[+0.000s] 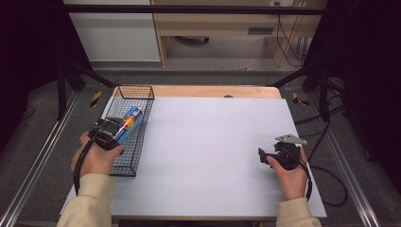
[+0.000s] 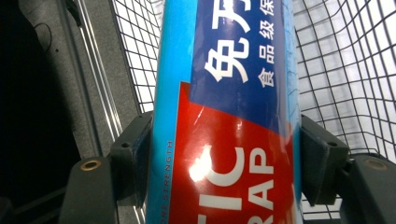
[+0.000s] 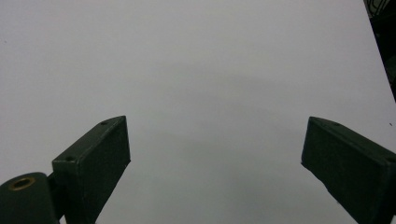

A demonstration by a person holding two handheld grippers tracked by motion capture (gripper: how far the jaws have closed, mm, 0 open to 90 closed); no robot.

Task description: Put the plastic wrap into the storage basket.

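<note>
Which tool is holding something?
The left tool, over the wire basket. Its jaws squeeze a blue and red plastic wrap box. The right tool hangs open with nothing between its jaws above the white table.

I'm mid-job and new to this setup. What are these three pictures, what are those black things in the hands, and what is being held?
There is no robot arm here. A person stands at a table and holds a hand tool with two black jaws in each hand.

The high view looks down from above the person's side. The left gripper is at the left, over a black wire basket on the white table surface. The right gripper is at the right, over bare table.

The other two pictures come from cameras riding on each tool, looking along its jaws. In the left gripper view, the jaws are shut on a blue and red box of plastic wrap, with basket mesh behind it. In the right gripper view, the jaws stand open with nothing between them.
</note>
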